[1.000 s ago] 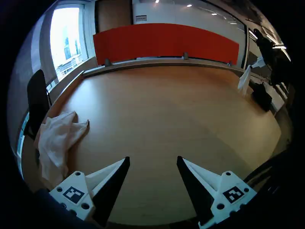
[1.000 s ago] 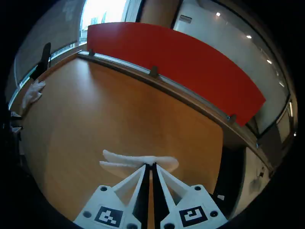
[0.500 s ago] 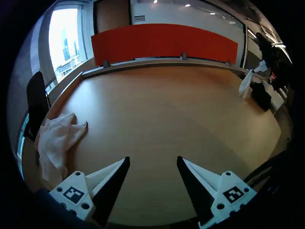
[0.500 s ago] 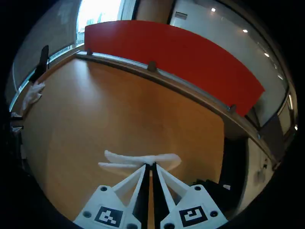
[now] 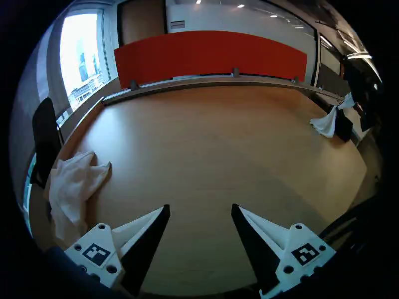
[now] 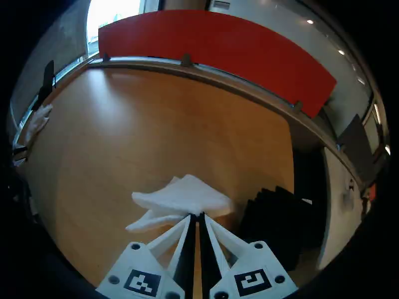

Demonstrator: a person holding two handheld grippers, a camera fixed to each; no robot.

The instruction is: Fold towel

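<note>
A wooden table (image 5: pixel 209 144) spreads across the middle of the left gripper view, and a red panel (image 5: pixel 209 52) stands along its far edge at upper centre. A bright window (image 5: pixel 80 60) sits at upper left, with a black chair (image 5: pixel 44 129) below it at the left edge, beside the table. In the right gripper view, a dark ribbed object (image 6: pixel 279 219) lies at lower right, past the table's edge.

The 2 fingers (image 6: pixel 185 249) of the right gripper (image 6: pixel 198 216) hide the towel (image 6: pixel 182 198)'s near edge.
</note>
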